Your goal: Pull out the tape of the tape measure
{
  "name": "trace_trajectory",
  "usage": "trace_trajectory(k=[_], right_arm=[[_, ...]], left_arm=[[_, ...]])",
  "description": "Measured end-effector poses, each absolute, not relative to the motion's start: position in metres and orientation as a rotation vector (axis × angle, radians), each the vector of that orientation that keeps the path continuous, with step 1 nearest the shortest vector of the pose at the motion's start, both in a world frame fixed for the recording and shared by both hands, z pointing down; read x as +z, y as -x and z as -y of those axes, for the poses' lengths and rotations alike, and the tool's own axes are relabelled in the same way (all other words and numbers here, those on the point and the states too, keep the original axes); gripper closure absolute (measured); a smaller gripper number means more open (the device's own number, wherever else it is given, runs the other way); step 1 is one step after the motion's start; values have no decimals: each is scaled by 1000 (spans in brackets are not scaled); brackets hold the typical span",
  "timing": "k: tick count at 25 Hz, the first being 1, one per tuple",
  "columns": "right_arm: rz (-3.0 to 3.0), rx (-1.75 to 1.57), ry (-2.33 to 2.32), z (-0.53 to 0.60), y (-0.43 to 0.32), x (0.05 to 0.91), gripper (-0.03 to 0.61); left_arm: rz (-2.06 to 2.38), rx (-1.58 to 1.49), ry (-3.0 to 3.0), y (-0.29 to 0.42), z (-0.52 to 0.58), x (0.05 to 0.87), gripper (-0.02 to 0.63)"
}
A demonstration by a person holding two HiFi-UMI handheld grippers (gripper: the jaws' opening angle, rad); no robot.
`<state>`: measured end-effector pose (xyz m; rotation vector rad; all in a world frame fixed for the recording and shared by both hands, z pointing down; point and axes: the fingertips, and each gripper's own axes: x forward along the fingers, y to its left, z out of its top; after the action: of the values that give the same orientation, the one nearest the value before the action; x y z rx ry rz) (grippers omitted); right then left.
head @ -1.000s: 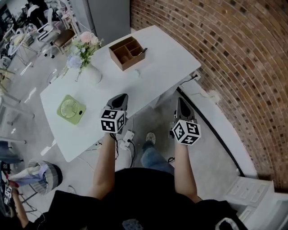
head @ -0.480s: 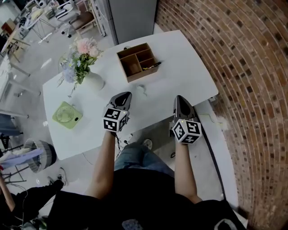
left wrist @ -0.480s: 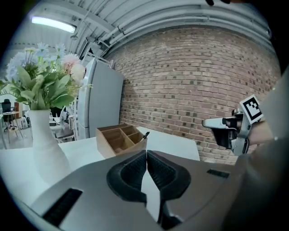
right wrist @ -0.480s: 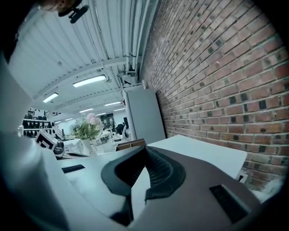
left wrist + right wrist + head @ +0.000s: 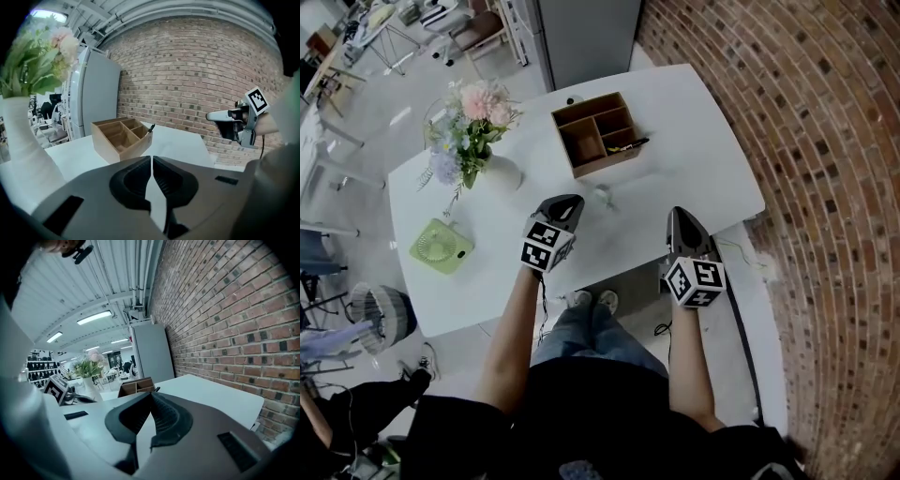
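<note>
Grey shells with black ribbed pads: two hand-held grippers, both empty.

- left gripper [image 5: 566, 201]: jaws pressed together, pads meeting with nothing between them. Held low over the near part of the white table [image 5: 694, 141], pointing toward the wooden organiser [image 5: 598, 131].
- right gripper [image 5: 680, 216]: jaws likewise closed on nothing. Held at the table's near edge, well apart from the left gripper, tip over the tabletop and marker cube over the floor.
- small pale object [image 5: 602, 195]: lies on the tabletop between the left gripper's tip and the wooden organiser, near both and touching neither. Too small to identify with certainty. It is the only candidate for the tape measure. No tape is drawn out.
- handling, as judged: if it is the tape measure, expect a light, hard case that is likely to skid on the smooth top. The tape itself should be thin, springy and inclined to snap back. Clamp the case across its flat sides with one gripper, pinch the end tab with the other, and pull straight and level.
- pen [image 5: 630, 144]: dark, resting in the organiser's right-hand compartment, one end over the rim.
- vase of flowers [image 5: 473, 131]: white vase, upright, toward the table's left side.
- green fan [image 5: 442, 247]: lying flat near the table's left edge.
- brick wall [image 5: 825, 187]: along the right.
- grey cabinet [image 5: 586, 37]: beyond the table's far end.
</note>
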<state>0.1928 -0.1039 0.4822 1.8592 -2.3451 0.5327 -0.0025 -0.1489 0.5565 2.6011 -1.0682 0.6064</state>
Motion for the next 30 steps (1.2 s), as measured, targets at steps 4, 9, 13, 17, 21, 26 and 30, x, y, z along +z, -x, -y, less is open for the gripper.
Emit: trace_trajectory(k=[4, 9, 13, 17, 21, 26, 30], right_arm=[[2317, 550, -1834, 98, -189, 494, 577], [2289, 568, -1817, 93, -189, 505, 577], [2277, 568, -1796, 94, -190, 510, 577], [2269, 577, -1789, 98, -193, 515, 577], [2265, 585, -1775, 102, -193, 519, 577], [2262, 593, -1764, 106, -194, 522, 577], [2258, 605, -1765, 107, -197, 526, 577]], left_arm=[[910, 724, -2661, -6, 159, 579, 588], [713, 830, -2741, -19, 165, 597, 465], [597, 879, -2788, -26, 174, 605, 463], [481, 918, -2808, -33, 178, 611, 463], [378, 944, -2811, -41, 177, 617, 462], [295, 979, -2811, -47, 179, 623, 462], [229, 1006, -2801, -48, 178, 626, 462]])
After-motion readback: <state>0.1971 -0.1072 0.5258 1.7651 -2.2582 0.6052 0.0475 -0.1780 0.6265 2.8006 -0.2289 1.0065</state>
